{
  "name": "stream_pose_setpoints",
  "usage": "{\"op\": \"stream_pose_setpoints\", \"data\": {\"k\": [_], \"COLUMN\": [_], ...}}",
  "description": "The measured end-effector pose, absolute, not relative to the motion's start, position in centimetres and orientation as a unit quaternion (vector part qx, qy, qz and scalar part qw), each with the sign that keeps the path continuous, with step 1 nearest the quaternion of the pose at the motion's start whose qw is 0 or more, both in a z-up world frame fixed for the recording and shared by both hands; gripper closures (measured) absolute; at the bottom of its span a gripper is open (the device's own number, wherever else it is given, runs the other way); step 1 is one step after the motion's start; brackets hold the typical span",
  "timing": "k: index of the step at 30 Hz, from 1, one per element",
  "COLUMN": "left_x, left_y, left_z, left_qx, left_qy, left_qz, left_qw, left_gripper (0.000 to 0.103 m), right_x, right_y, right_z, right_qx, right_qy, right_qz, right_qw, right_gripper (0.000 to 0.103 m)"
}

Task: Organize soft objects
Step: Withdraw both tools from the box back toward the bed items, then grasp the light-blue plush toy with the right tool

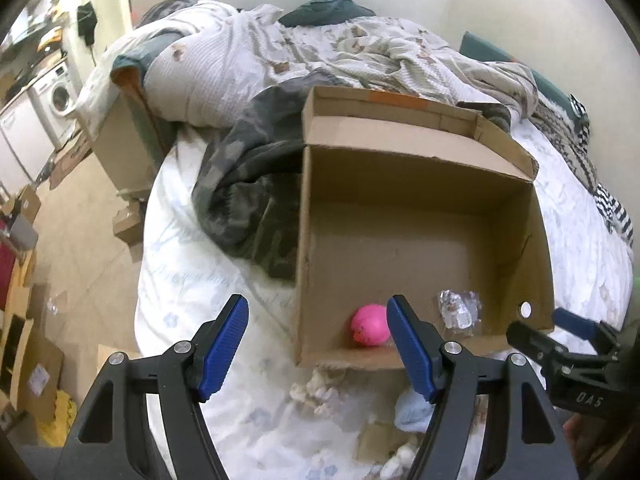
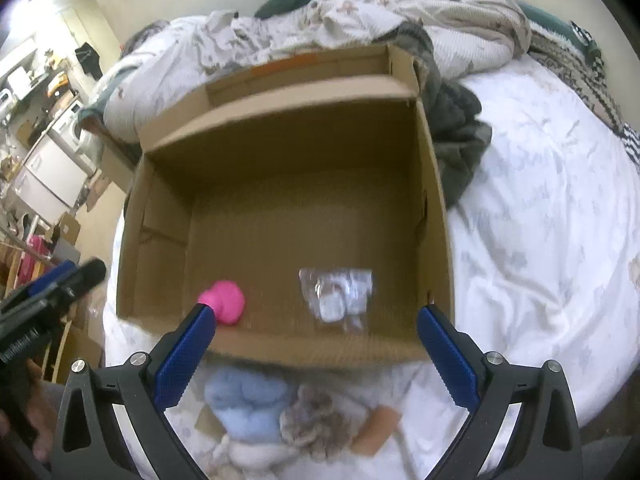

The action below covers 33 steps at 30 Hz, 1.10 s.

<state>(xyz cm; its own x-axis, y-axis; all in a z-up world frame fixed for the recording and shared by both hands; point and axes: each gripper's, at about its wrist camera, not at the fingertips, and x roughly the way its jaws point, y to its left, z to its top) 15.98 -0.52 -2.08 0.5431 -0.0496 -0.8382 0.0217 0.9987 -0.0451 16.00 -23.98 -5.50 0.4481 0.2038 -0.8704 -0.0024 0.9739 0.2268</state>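
An open cardboard box [image 1: 404, 148] [image 2: 288, 120] lies on the white bed. Inside it near the front wall lie a pink soft toy [image 1: 370, 325] [image 2: 225, 299] and a small clear plastic packet [image 1: 458, 309] [image 2: 338, 294]. In front of the box on the sheet lie a light blue soft item [image 2: 244, 404] [image 1: 412, 408], a brownish fluffy item [image 2: 312, 420] and a white fluffy item [image 1: 316, 392]. My left gripper [image 1: 318, 344] is open and empty, over the box's front left corner. My right gripper [image 2: 316, 354] is open and empty, over the box's front edge.
A dark grey blanket [image 1: 248, 192] is bunched by the box. Crumpled patterned bedding [image 1: 320, 52] fills the far side of the bed. Beside the bed the floor holds cardboard pieces [image 1: 36, 364], with a washing machine [image 1: 60, 96] farther off. A small tan object [image 2: 376, 428] lies near the soft items.
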Motion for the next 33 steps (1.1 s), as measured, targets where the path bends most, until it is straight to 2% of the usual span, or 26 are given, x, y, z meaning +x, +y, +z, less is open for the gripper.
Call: {"op": "stream_pose_setpoints", "data": {"k": [16, 23, 33], "left_x": [10.4, 9.1, 9.4], "left_y": [0.6, 1.0, 1.5], "left_z": [-2.4, -3.4, -5.7], "left_qx": [-0.018, -0.014, -0.022], "left_qy": [0.482, 0.489, 0.527], "left_qz": [-0.007, 0.003, 0.01], "left_qw": [0.876, 0.872, 0.849], "left_gripper": [0.034, 0.034, 0.034], "right_x": [11.9, 9.9, 10.1], "right_y": [-24.0, -25.9, -26.3], "right_z": [-5.3, -4.3, -6.7], "right_qx": [0.111, 0.129, 0.189], "right_qy": [0.541, 0.512, 0.544], "right_qz": [0.05, 0.078, 0.117], "right_qw": [0.832, 0.846, 0.809], "right_gripper": [0.0, 0.0, 0.0]}}
